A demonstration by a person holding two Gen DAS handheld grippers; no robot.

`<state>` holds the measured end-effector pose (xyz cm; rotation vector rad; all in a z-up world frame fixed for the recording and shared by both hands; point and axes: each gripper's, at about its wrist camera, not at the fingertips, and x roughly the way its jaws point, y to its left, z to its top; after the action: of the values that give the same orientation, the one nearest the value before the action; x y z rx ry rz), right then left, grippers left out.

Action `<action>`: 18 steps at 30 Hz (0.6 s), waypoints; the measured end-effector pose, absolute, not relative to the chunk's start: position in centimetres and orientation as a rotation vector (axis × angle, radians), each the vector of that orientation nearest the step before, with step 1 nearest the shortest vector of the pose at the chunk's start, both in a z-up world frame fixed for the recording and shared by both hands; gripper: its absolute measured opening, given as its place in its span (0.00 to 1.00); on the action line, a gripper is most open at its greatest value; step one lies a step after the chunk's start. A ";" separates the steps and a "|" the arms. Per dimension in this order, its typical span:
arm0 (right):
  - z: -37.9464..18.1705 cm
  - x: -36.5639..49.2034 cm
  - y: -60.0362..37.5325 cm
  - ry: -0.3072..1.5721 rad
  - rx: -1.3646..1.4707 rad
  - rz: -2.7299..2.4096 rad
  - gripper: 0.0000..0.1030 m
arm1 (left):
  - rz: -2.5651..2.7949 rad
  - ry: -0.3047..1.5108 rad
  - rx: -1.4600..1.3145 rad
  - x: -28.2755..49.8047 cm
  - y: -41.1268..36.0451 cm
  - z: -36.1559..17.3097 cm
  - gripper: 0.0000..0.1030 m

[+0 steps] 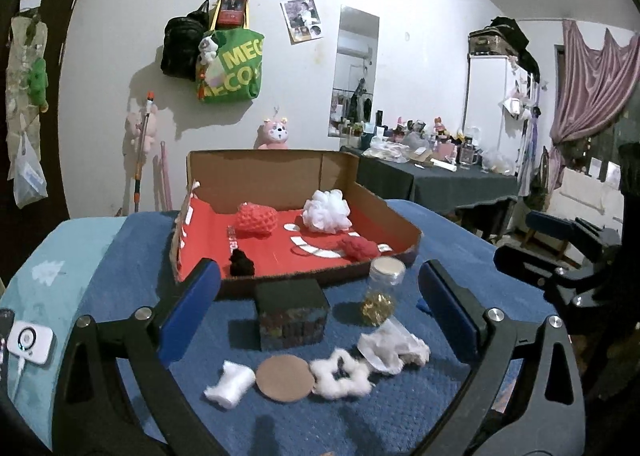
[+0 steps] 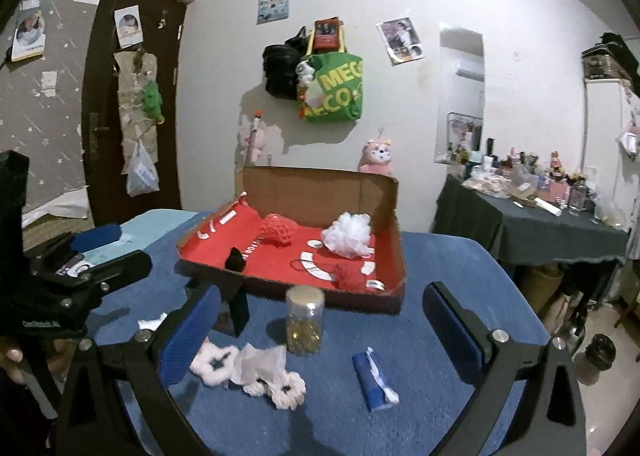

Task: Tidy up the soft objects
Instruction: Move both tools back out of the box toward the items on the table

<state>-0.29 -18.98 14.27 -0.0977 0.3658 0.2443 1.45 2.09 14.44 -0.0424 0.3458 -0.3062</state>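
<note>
While both grippers, left gripper (image 1: 320, 320) & right gripper (image 2: 320, 336), are hanging wide apart & empty, the fluffy white scrunchie (image 1: 340, 374) is lying just ahead between the left's fingers, prob. light & squashy, so I'm judging a pinch across its ring best.

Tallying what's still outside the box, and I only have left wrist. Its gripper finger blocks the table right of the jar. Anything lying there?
Observer: Yes. A blue packet with white tissue sticking out lies on the blue cloth, nearer the camera than the jar and to its right, outside the cardboard box.
Operator: Right gripper carrying anything?
Observer: No. The right gripper is open, with nothing between its pads.
Operator: What's under the crumpled tissue?
Observer: A white crocheted piece with a dark centre pokes out from beneath the tissue.
</note>
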 end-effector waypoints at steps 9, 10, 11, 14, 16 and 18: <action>10.0 -1.8 -19.8 0.358 -0.043 0.212 1.00 | -0.300 0.349 -0.038 -0.4 1.7 12.0 0.98; 9.6 -1.8 -19.8 0.362 -0.042 0.214 1.00 | -0.299 0.352 -0.039 -0.5 1.6 11.7 0.98; 9.1 -1.8 -19.8 0.366 -0.040 0.213 1.00 | -0.298 0.353 -0.040 -0.6 1.6 11.4 0.98; 8.0 -2.0 -19.7 0.372 -0.038 0.215 1.00 | -0.291 0.367 -0.041 -0.7 1.5 10.4 0.98; 7.2 -1.9 -19.7 0.382 -0.033 0.213 1.00 | -0.287 0.380 -0.046 -0.7 1.5 9.8 0.98; 6.5 -1.8 -19.7 0.395 -0.026 0.216 1.00 | -0.285 0.401 -0.054 -0.6 1.5 9.0 0.98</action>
<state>-1.76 -19.68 6.49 -0.0264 0.3951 0.2161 -0.60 1.49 9.02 -0.0538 0.4007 -0.2855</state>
